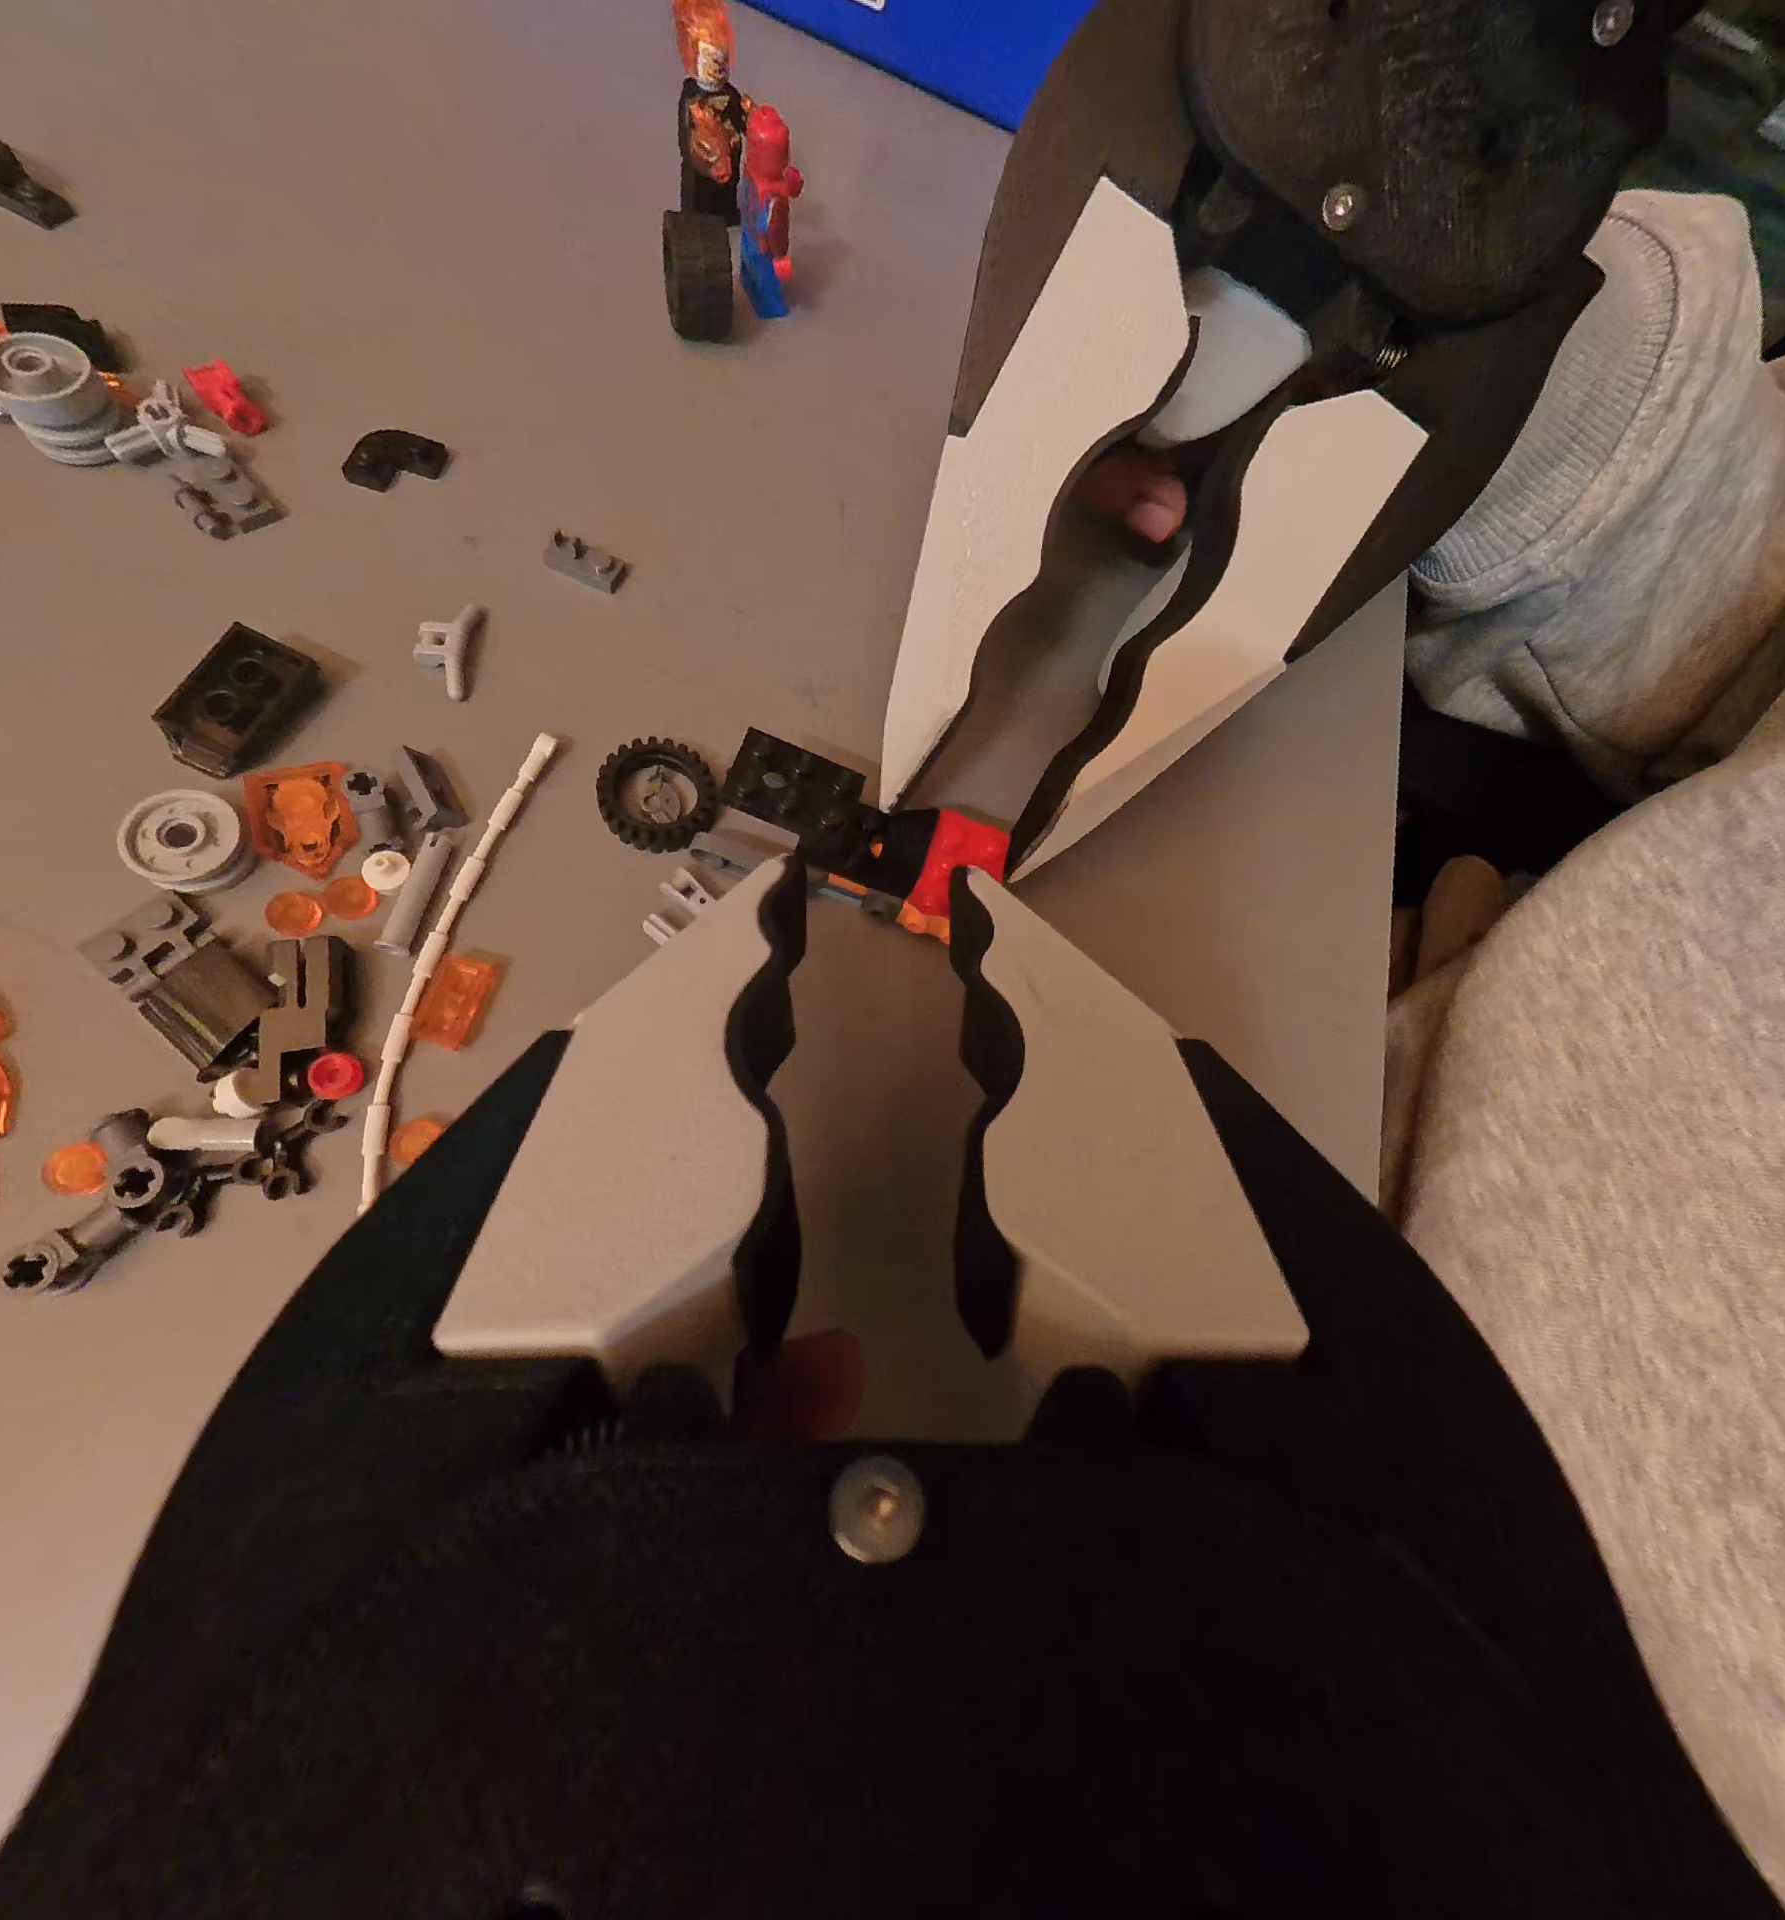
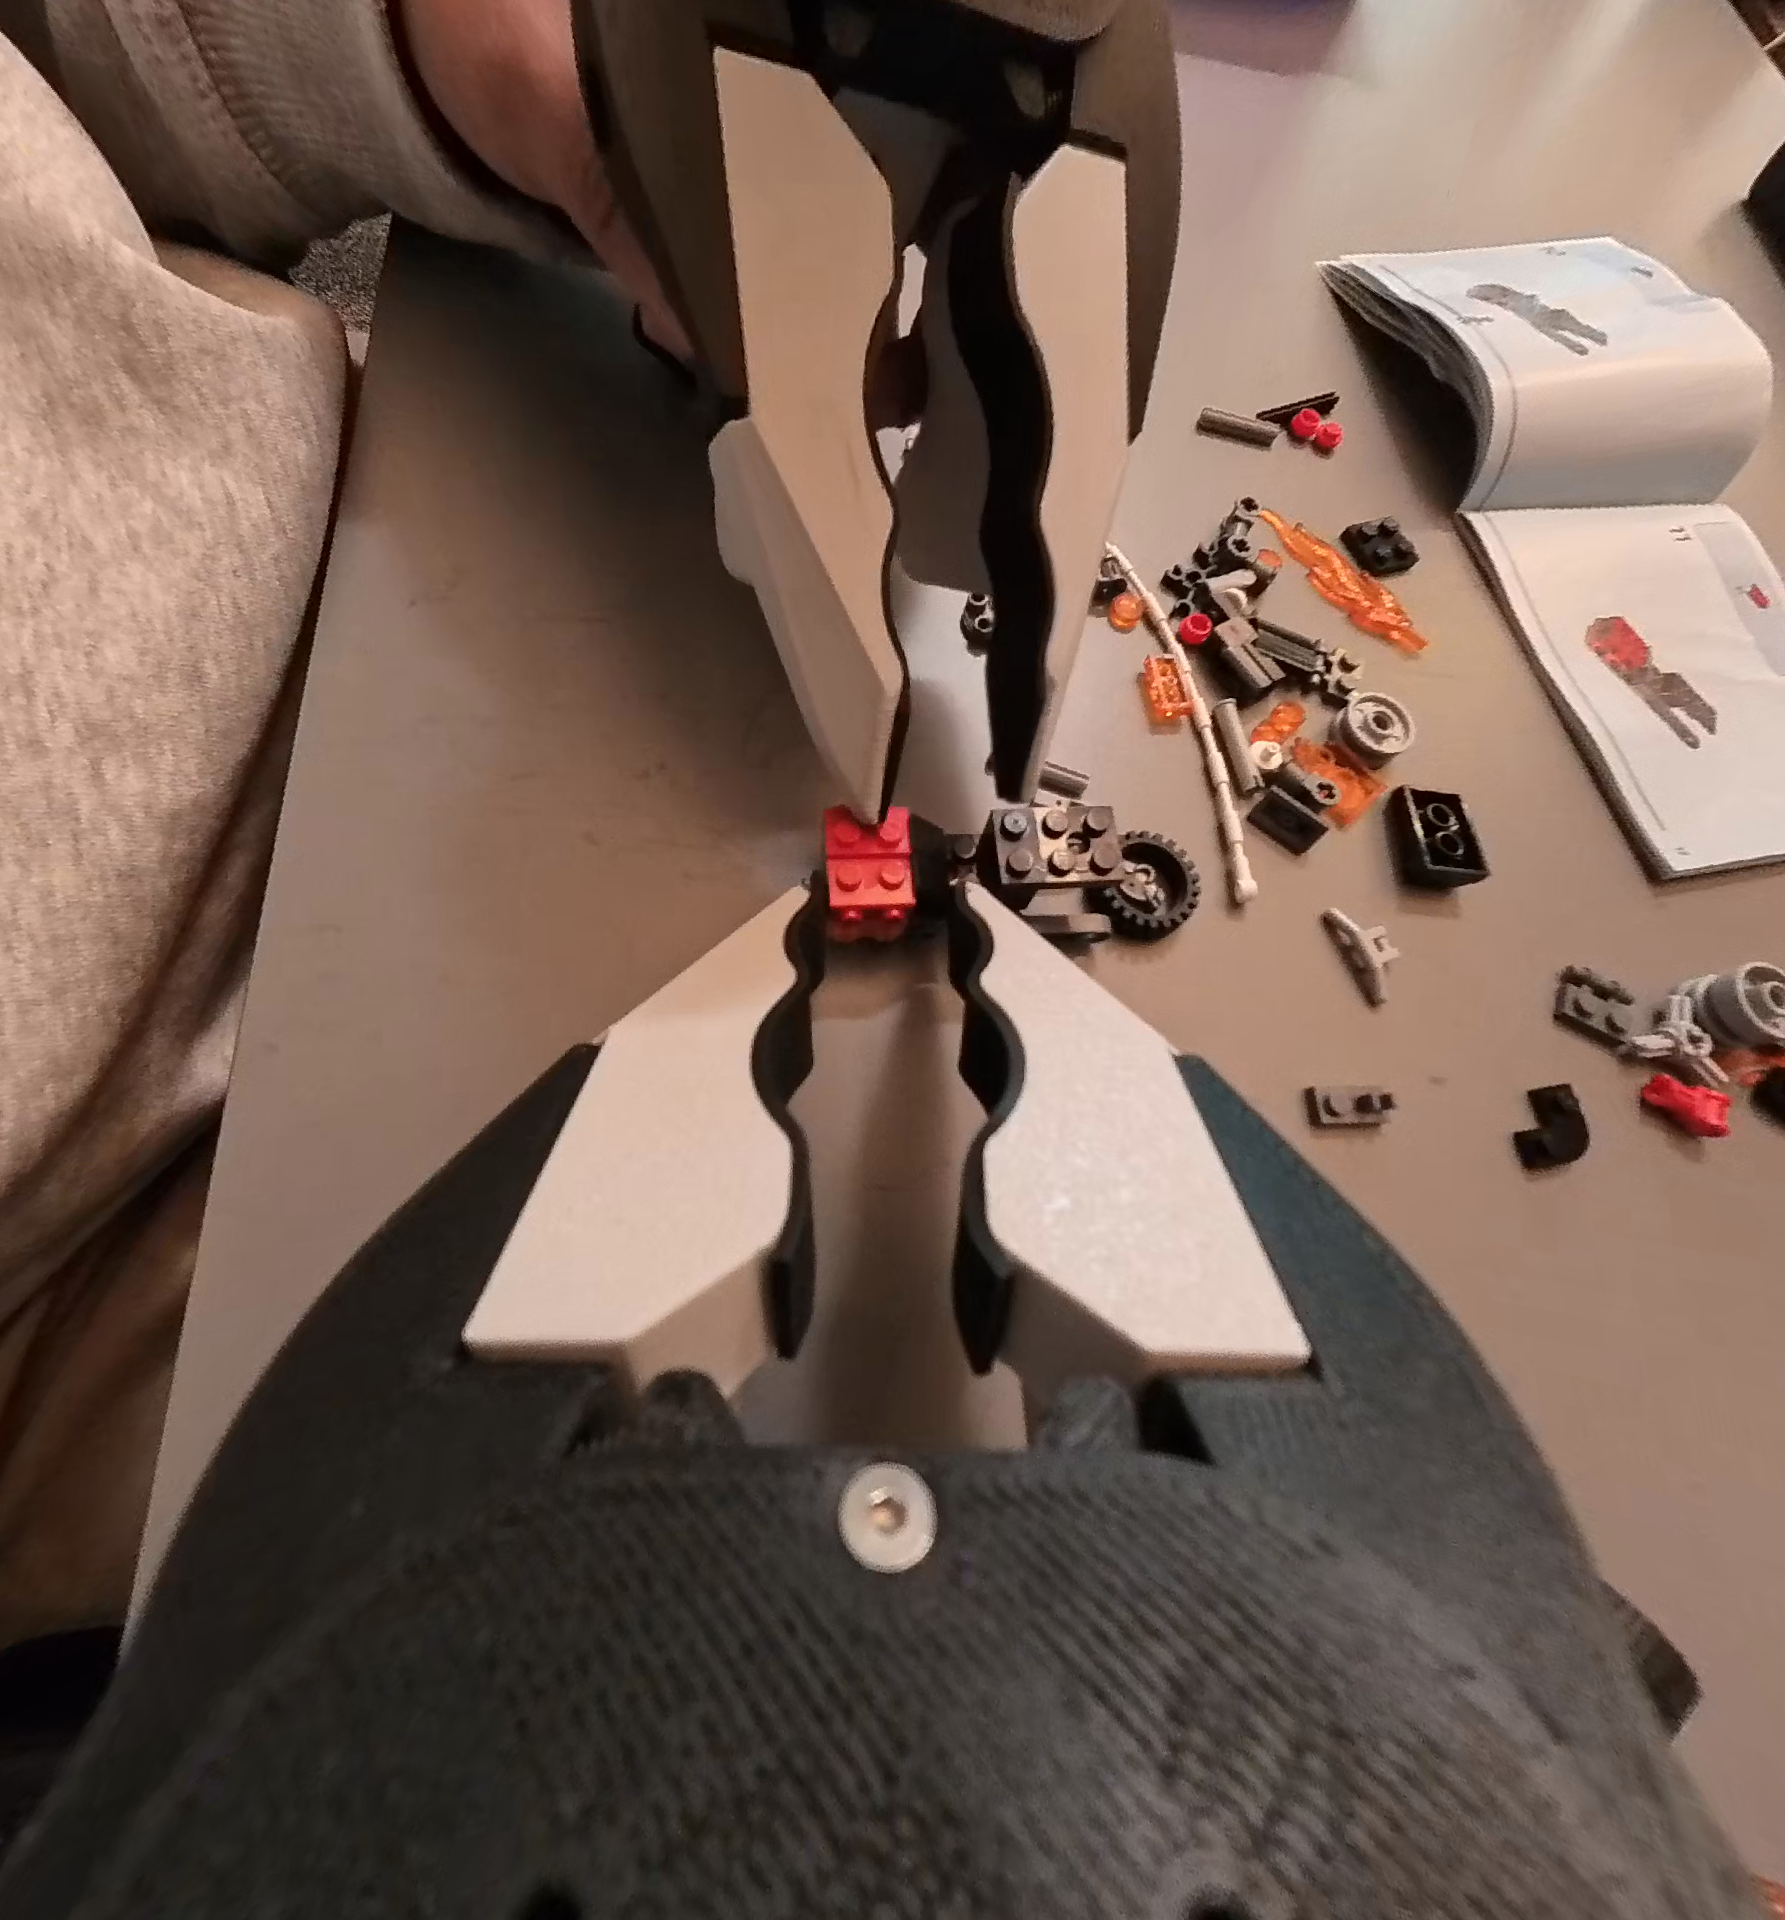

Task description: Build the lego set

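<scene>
Facing tip to tip, both grippers bracket the red block [image 2: 870,871]; right gripper [image 2: 875,902] apparently grips it; left gripper [image 1: 875,875] open, 1 tip touching; the half-built bike [image 2: 1064,854] runs rightward.

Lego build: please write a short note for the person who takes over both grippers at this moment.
Left gripper: open, holding nothing; one of its fingers touches the top of the red block.
Right gripper: fingers appear closed on that red block, which is the end of the partial bike.
Done: the bike has a black studded body and one wheel; two minifigures stand assembled.
Left: many loose parts lie unused on the table. The booklet lies open nearby.
</scene>
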A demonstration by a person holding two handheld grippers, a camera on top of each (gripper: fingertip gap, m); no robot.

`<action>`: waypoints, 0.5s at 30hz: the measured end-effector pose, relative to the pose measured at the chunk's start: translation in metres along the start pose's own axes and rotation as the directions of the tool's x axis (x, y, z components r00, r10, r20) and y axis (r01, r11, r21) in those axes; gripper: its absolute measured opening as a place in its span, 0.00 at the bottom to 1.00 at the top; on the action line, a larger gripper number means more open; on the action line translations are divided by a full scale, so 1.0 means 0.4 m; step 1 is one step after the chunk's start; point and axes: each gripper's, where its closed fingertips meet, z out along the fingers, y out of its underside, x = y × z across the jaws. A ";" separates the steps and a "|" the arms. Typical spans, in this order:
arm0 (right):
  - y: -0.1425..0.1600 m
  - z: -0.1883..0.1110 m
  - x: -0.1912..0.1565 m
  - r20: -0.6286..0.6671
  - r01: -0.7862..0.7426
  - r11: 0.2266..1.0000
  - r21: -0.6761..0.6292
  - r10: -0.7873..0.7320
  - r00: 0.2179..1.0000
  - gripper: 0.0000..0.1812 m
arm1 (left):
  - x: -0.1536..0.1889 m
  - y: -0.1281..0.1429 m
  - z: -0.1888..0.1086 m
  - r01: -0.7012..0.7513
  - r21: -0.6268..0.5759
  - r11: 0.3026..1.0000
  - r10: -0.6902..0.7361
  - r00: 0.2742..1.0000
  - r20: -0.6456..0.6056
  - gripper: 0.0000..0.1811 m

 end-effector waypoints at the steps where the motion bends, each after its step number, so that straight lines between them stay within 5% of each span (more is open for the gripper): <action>1: 0.000 0.000 0.000 0.000 0.000 1.000 0.000 0.000 1.000 0.12 | 0.001 0.000 0.000 0.003 0.000 1.000 -0.003 1.000 -0.003 0.15; 15: 0.001 0.002 0.001 -0.005 0.004 1.000 -0.003 -0.004 1.000 0.12 | 0.018 0.012 0.005 0.095 -0.067 0.993 -0.100 0.992 -0.078 0.09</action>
